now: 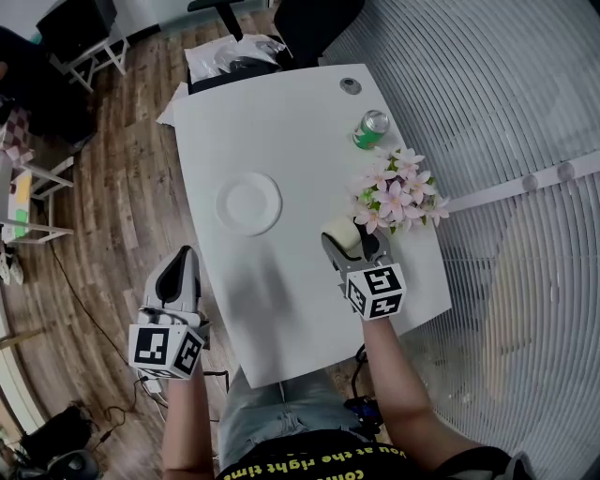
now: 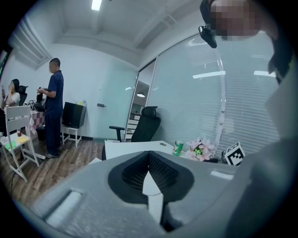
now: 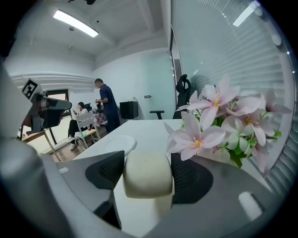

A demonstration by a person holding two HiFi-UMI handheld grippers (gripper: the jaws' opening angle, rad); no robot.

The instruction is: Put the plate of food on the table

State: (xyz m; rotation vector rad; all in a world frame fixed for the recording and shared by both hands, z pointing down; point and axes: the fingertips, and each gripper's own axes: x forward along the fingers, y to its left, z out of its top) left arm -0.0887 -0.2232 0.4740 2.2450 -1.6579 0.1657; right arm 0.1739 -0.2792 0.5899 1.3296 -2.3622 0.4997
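Note:
A round white plate (image 1: 248,203) lies bare near the middle of the white table (image 1: 281,122); it also shows in the right gripper view as a pale disc (image 3: 118,143). My right gripper (image 1: 349,241) hovers over the table's right side beside the flowers, shut on a cream bun-like piece of food (image 3: 148,174), seen small from the head (image 1: 343,233). My left gripper (image 1: 180,267) hangs off the table's left edge over the wooden floor. Its jaws are together with nothing between them (image 2: 149,174).
Pink flowers (image 1: 398,192) stand close to the right gripper, and a green can (image 1: 371,129) stands behind them. A black office chair (image 1: 309,23) is at the table's far end. A glass wall with blinds runs along the right. A person (image 2: 53,107) stands far off.

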